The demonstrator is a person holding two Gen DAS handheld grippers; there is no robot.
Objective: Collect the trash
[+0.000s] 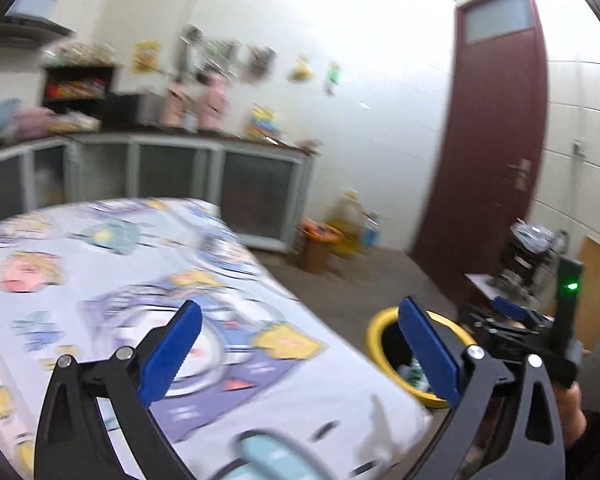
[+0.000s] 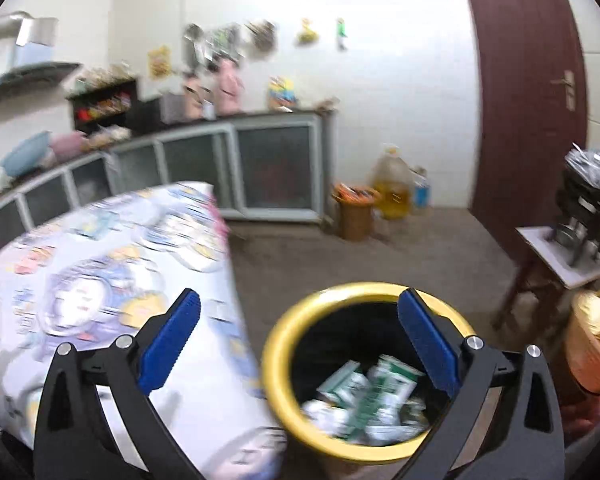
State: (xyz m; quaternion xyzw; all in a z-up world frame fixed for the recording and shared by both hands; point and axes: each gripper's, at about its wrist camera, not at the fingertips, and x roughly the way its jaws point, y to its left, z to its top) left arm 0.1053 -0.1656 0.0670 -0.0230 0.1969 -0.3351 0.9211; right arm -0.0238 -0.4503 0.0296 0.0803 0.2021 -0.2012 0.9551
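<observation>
Trash (image 2: pixel 364 396), crumpled green-and-white packets, lies inside the yellow-rimmed bin (image 2: pixel 278 344) on the floor just beside the desk (image 2: pixel 100 280), placed for easy drops, while left gripper (image 1: pixel 300 354) and right gripper (image 2: pixel 300 346) gape wide, holding nothing.

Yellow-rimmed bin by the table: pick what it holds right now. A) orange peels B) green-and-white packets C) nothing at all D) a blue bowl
B: the right wrist view looks down into the yellow-rimmed bin, where crumpled green-and-white packets lie on its dark bottom.
</observation>
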